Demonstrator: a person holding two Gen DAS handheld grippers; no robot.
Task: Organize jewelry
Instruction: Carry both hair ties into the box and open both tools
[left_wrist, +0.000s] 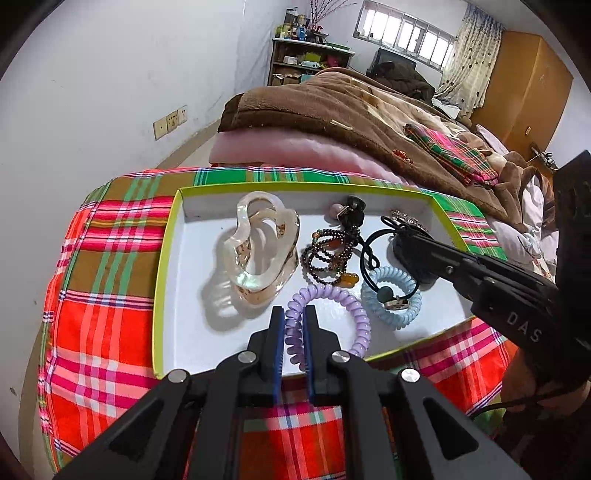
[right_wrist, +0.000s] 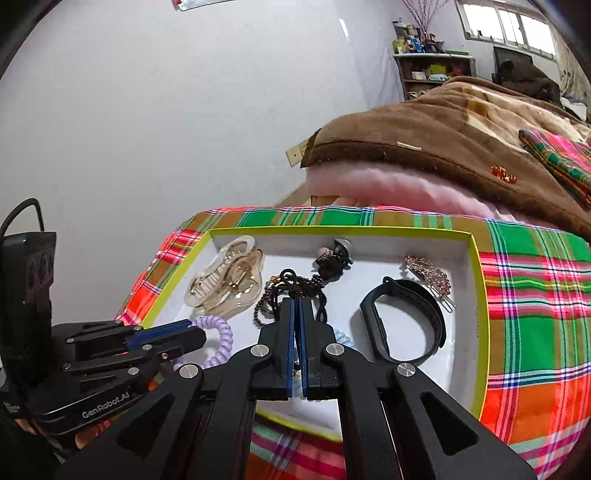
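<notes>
A white tray with a yellow-green rim (left_wrist: 166, 236) (right_wrist: 476, 295) lies on a plaid cloth and holds the jewelry. My left gripper (left_wrist: 294, 314) is shut on a purple spiral hair tie (left_wrist: 351, 306) at the tray's near side; the tie also shows in the right wrist view (right_wrist: 223, 332). My right gripper (right_wrist: 297, 304) is shut on a black elastic hair tie (right_wrist: 288, 277) (left_wrist: 369, 254) over a light blue spiral tie (left_wrist: 391, 299). A clear claw clip (left_wrist: 258, 243) (right_wrist: 225, 280), a dark bead bracelet (left_wrist: 325, 254), a black wristband (right_wrist: 402, 317) and a rhinestone hair pin (right_wrist: 428, 275) lie in the tray.
The plaid cloth (left_wrist: 103, 295) covers the bed's near end. A pink quilt (left_wrist: 295, 147) and a brown blanket (left_wrist: 332, 107) are piled behind the tray. A folded plaid cloth (left_wrist: 450, 151) lies on the blanket. A white wall is at the left.
</notes>
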